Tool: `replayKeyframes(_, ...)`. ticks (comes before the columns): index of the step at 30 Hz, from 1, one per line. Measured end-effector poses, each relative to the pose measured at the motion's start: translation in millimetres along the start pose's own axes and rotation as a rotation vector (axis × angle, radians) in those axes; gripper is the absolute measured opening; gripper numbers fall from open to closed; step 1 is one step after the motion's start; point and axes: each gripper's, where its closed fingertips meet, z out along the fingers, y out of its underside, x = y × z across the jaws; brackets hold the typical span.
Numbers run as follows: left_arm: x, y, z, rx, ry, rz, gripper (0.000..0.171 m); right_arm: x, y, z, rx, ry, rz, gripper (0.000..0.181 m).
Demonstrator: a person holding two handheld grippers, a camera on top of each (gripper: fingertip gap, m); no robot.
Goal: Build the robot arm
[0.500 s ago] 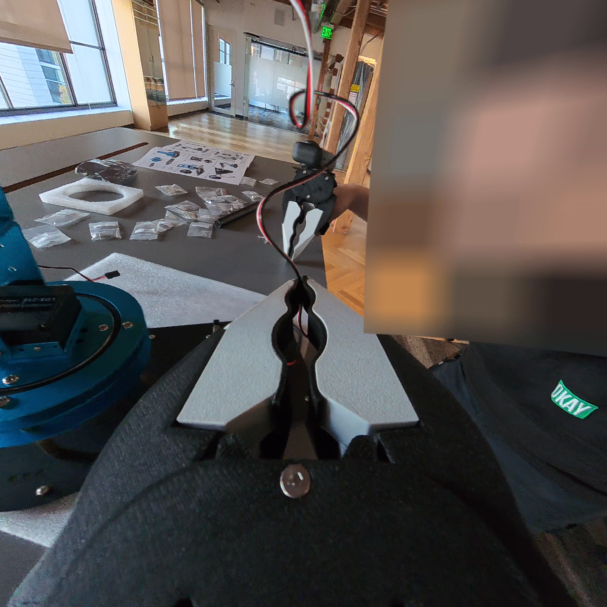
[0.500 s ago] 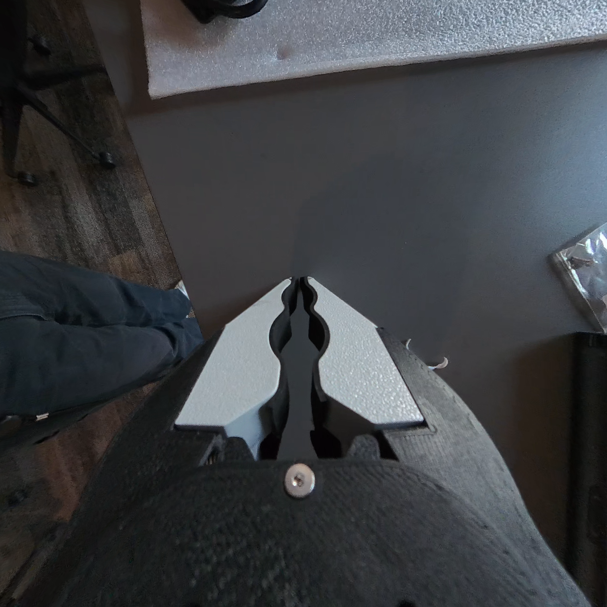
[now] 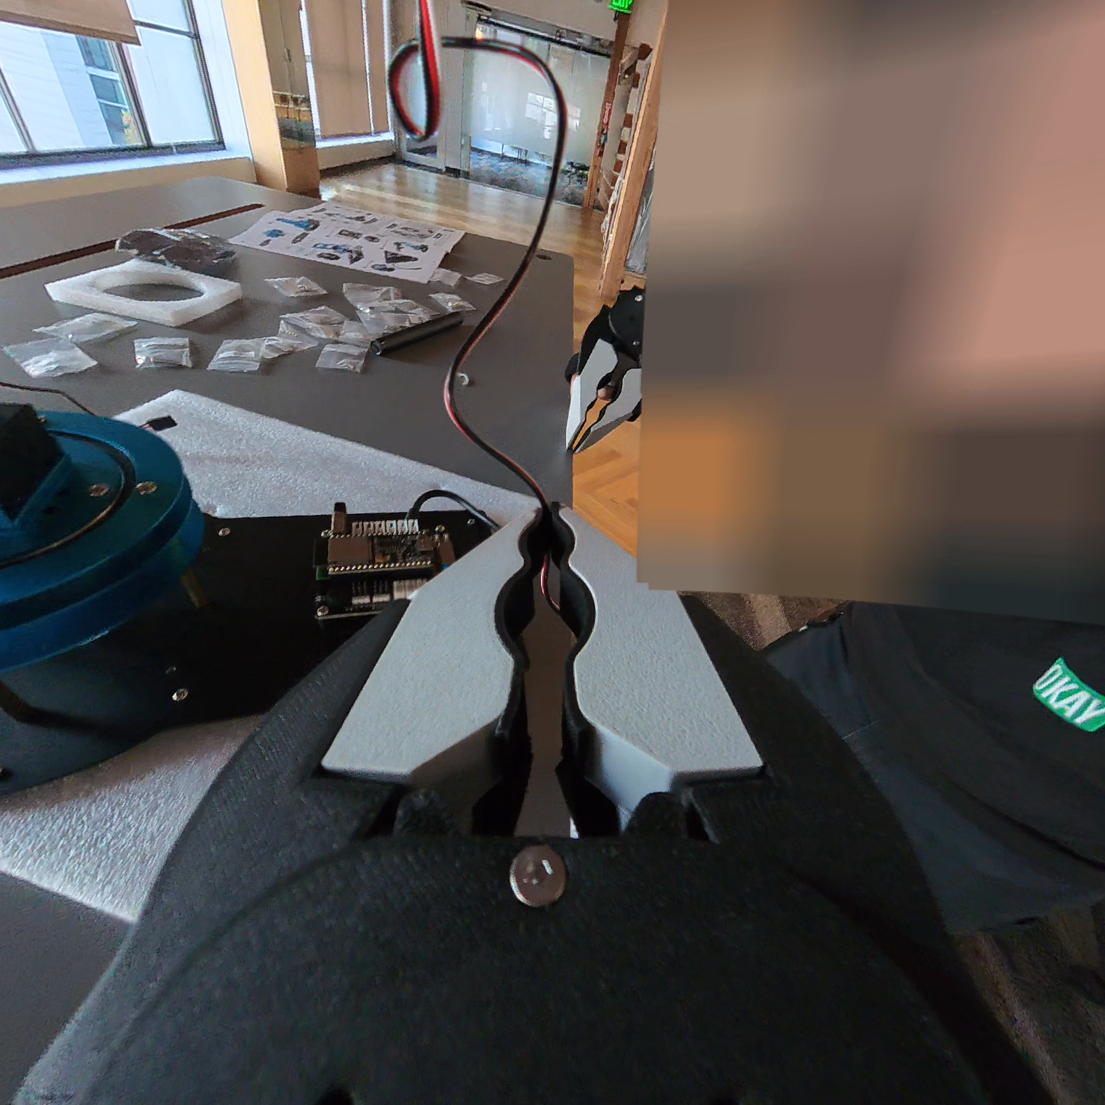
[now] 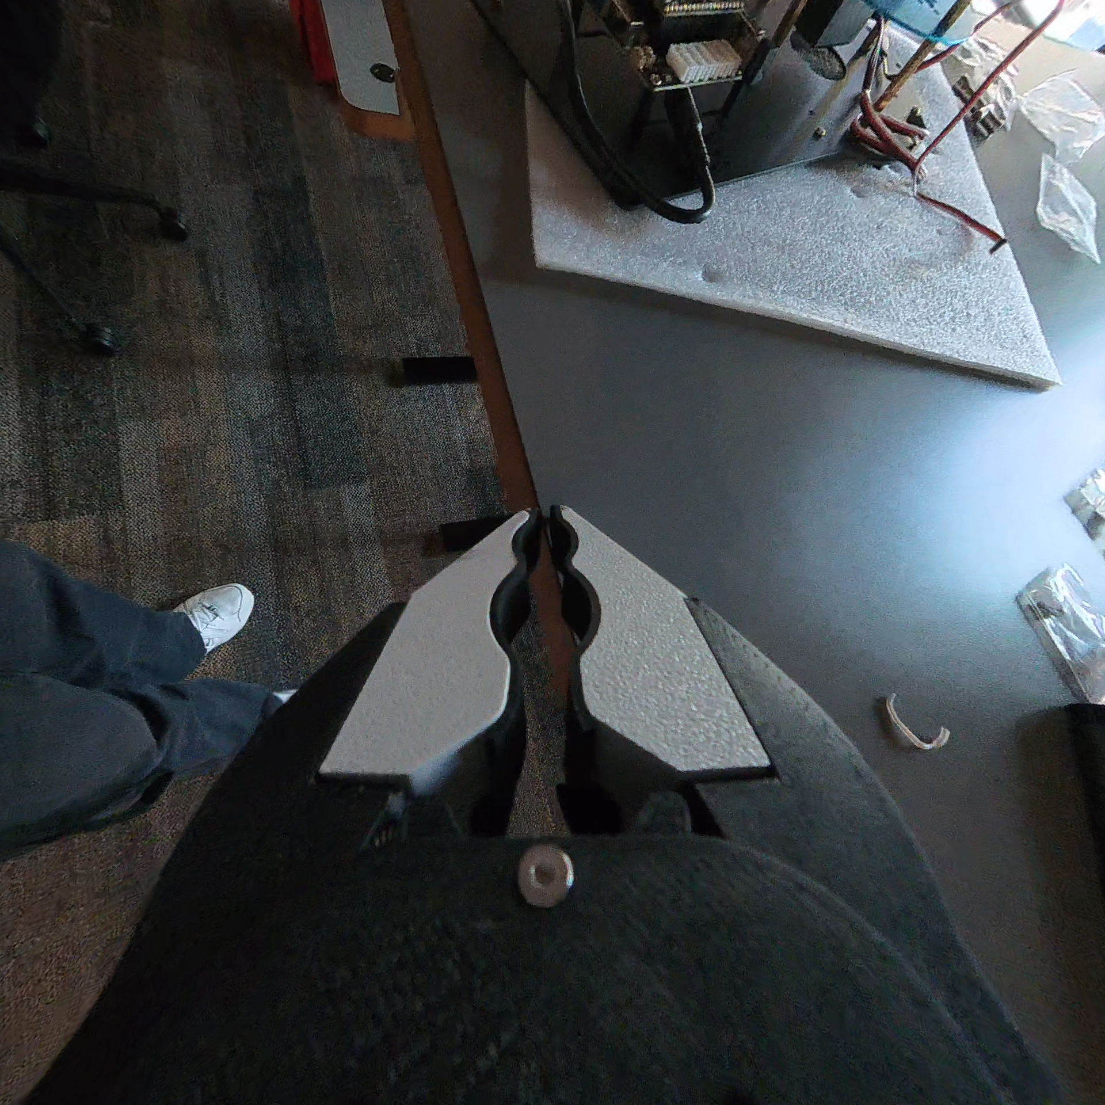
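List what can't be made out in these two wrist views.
- Left wrist view: upper end of the thin red-black-white wire, cut off by the top edge.
- Left wrist view: right tongs, body hidden behind the blur patch.
- Left wrist view: round blue metal base, cut off by the left edge.
- Right wrist view: green circuit board, cut off by the top edge.

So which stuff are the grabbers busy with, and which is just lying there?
In use: left gripper, shut on the red-and-black wire; right gripper, shut, empty.
Lying about: circuit board, blue round base, small plastic bags, black tube, foam ring, printed sheet.
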Motion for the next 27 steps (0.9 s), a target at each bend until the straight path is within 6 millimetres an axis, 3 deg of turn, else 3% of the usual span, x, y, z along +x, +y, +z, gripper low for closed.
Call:
replayKeyframes(7,2.3,16.3,-9.5,-0.009,-0.023,-0.011,0.000,2.4,-6.2,0.6,0.039,-0.019,0.062,0.014)
replayKeyframes(9,5.0,19.8,-5.4,-0.021,-0.008,-0.016,0.000,5.8,-46.7,-1.4,0.175,-0.061,0.101,0.016)
replayKeyframes(12,13.6,13.0,9.2,-0.026,0.045,-0.004,0.000,6.4,-135.3,-2.1,0.442,-0.287,0.256,0.020)
replayKeyframes(15,24.4,1.5,28.7,-0.060,0.085,0.023,0.000,14.2,-209.9,5.4,0.597,-0.475,0.310,0.024)
replayKeyframes(17,31.1,-5.7,39.5,-0.078,0.103,0.041,0.000,20.9,-242.6,17.6,0.611,-0.547,0.367,0.027)
replayKeyframes(19,36.1,-12.0,47.3,-0.083,0.124,0.030,0.000,21.9,-258.7,35.8,0.578,-0.605,0.429,0.031)
replayKeyframes(22,38.6,-14.8,53.3,-0.099,0.136,0.022,0.000,13.5,-265.7,57.5,0.525,-0.722,0.543,0.030)
replayKeyframes(23,38.2,-14.7,53.6,-0.100,0.132,0.018,0.000,8.2,-267.6,55.7,0.535,-0.785,0.556,0.004)
replayKeyframes(24,37.8,-15.2,52.8,-0.090,0.127,0.009,0.000,6.7,-270.6,53.6,0.556,-0.822,0.580,0.002)
replayKeyframes(26,35.1,-16.4,45.5,-0.052,0.084,-0.030,0.036,8.2,-272.9,54.5,0.564,-0.833,0.621,0.001)
replayKeyframes(27,32.3,-13.3,37.0,-0.048,0.030,-0.056,0.036,10.2,-272.2,54.1,0.569,-0.825,0.618,0.000)
